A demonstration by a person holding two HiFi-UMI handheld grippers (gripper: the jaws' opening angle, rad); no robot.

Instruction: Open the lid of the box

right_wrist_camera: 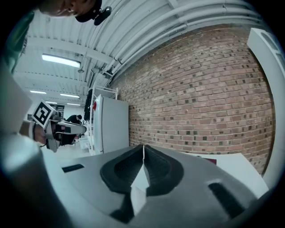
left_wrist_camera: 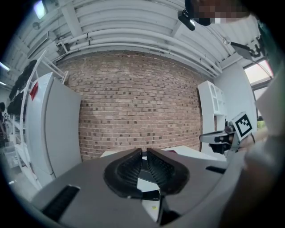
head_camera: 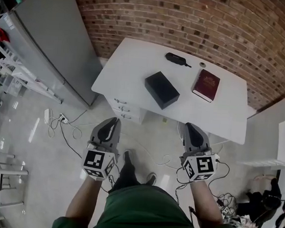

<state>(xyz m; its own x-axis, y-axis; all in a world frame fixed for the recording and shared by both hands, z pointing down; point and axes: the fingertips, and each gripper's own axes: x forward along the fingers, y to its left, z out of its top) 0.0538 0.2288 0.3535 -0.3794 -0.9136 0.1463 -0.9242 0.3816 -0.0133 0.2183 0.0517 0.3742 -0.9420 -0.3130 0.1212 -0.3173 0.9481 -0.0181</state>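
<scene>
Left tongs, right tongs closed, empty, box well ahead on table

I read this as a lab or workshop in an industrial building, not a home. A bare brick wall runs across the top of the head view, and in the left gripper view exposed white beams and pipes line the ceiling above it. A strip light glows at the upper left of the right gripper view. A white table with a small drawer unit stands on a glossy pale floor, where loose cables and a power strip trail at centre left. White metal racks crowd the left edge beside a tall grey cabinet.
</scene>
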